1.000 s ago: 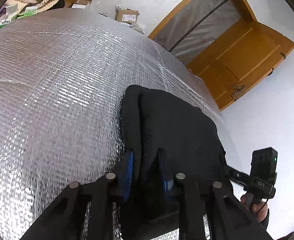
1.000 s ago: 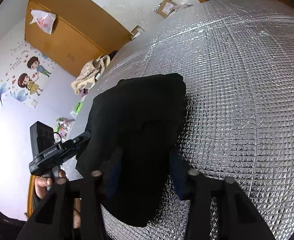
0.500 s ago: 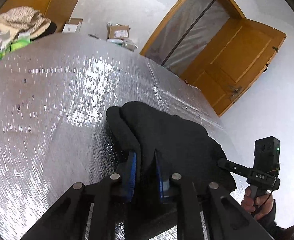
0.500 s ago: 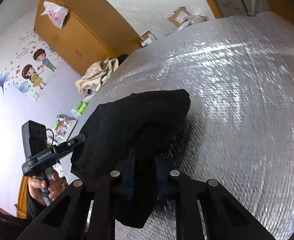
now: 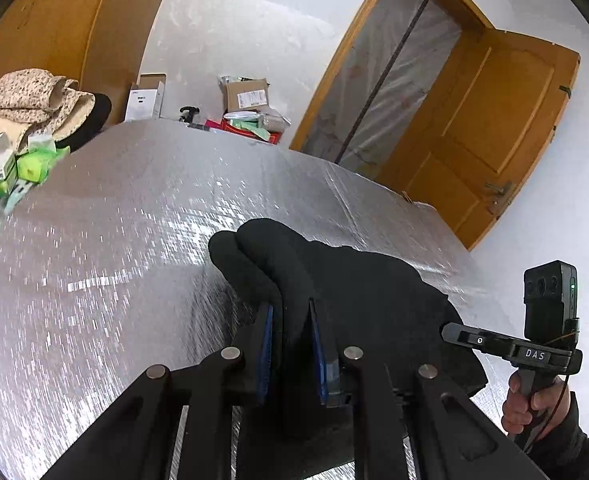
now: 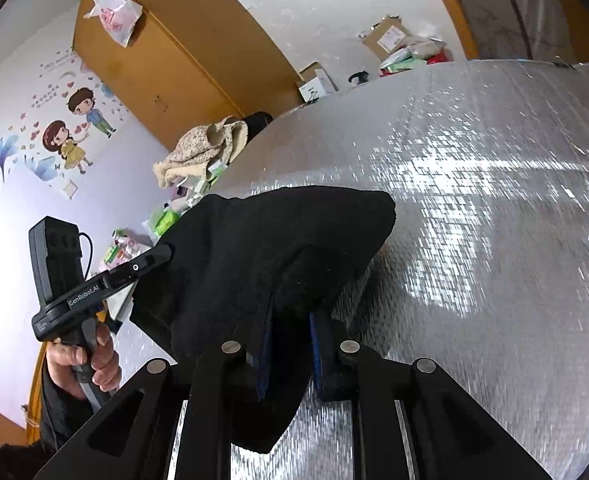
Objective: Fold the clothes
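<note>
The left gripper is closed narrow on a thick fold of the black garment, and its blue pads press the cloth from both sides. The right gripper pinches the same black garment in the same way, at the opposite edge. So the garment hangs between the two grippers, a little above the silver surface, and its far part bulges ahead of the fingertips. In the right wrist view a loose corner drops down below the jaws, toward the surface.

Each gripper takes one side, probably so that the cloth remains stretched and does not collapse while it is carried over for a fold. To the right of the left gripper I see the person's hand with the other handle. The fold looks only partly made; the next move probably needs both grippers to travel together and lay the held edge down flat.
</note>
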A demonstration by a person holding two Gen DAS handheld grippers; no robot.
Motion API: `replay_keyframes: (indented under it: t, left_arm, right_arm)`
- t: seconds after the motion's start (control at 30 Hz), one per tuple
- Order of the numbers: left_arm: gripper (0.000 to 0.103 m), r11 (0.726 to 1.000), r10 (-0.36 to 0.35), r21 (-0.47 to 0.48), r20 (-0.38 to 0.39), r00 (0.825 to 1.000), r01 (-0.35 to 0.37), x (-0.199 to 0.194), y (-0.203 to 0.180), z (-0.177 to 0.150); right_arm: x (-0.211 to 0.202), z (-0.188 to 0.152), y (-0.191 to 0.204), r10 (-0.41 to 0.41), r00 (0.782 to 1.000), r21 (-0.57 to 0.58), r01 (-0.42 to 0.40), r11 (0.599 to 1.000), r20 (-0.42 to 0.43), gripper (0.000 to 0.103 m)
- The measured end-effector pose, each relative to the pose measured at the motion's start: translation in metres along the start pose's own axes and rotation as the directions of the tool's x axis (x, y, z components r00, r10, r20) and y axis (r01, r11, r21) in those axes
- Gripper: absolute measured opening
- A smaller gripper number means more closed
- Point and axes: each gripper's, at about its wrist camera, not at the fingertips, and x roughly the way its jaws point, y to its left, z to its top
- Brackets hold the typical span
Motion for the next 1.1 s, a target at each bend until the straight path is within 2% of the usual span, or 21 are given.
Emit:
replay_keyframes:
  t: [0.2,0.37,0.4,0.5,0.57,0.7,0.8,0.87,0.93,1.03,1.1]
  left_arm:
    - [0.018,1.000,0.011,0.000,0.007,1.000,-0.011,0.023,0.027,0.026]
    - [0.019,0.998,0.019,-0.054,-0.010,1.000,-0.019,0.045,0.060,0.032]
    - [0.020,0.997,0.020,-0.078,-0.025,0.999,-0.022,0.050,0.068,0.029]
    - [0.022,0.991,-0.001,-0.136,-0.055,0.999,-0.007,0.054,0.088,0.017]
    - [0.022,0.989,0.000,-0.149,-0.045,0.999,-0.006,0.049,0.091,0.010]
    - [0.019,0.989,0.040,-0.142,0.016,0.999,-0.038,0.026,0.082,0.002]
    - [0.019,0.995,0.045,-0.090,0.061,0.997,-0.039,0.014,0.059,-0.006]
    - [0.019,0.998,0.060,-0.041,0.051,0.997,-0.058,0.020,0.046,-0.008]
    - [0.019,0.994,0.105,-0.003,0.004,0.994,-0.105,0.036,0.035,-0.014]
    - [0.019,0.991,0.133,-0.022,-0.015,0.991,-0.134,0.047,0.035,-0.020]
    - [0.019,0.989,0.138,-0.046,-0.007,0.990,-0.138,0.039,0.032,-0.020]
  right_arm:
    - [0.037,0.041,-0.002,-0.006,1.000,-0.013,0.006,1.000,-0.008,0.016]
    - [0.068,0.052,-0.009,0.000,1.000,0.004,0.000,1.000,-0.026,0.020]
    - [0.076,0.052,-0.013,-0.005,0.999,0.015,0.005,1.000,-0.040,0.021]
    - [0.088,0.048,-0.025,-0.007,0.998,0.051,0.010,0.999,-0.058,0.037]
    - [0.085,0.047,-0.028,-0.001,0.999,0.063,0.004,0.998,-0.050,0.038]
    - [0.067,0.046,-0.022,-0.034,0.999,0.033,0.034,0.999,-0.004,0.038]
    - [0.053,0.040,-0.008,-0.038,0.999,-0.014,0.039,0.999,0.035,0.038]
    - [0.052,0.034,0.004,-0.052,0.998,-0.064,0.055,0.996,0.041,0.035]
    - [0.057,0.025,0.015,-0.063,0.998,-0.106,0.065,0.992,0.023,0.031]
    - [0.074,0.012,0.024,-0.123,0.992,-0.161,0.117,0.980,-0.026,0.031]
    - [0.071,0.007,0.024,-0.127,0.992,-0.153,0.122,0.981,-0.025,0.031]
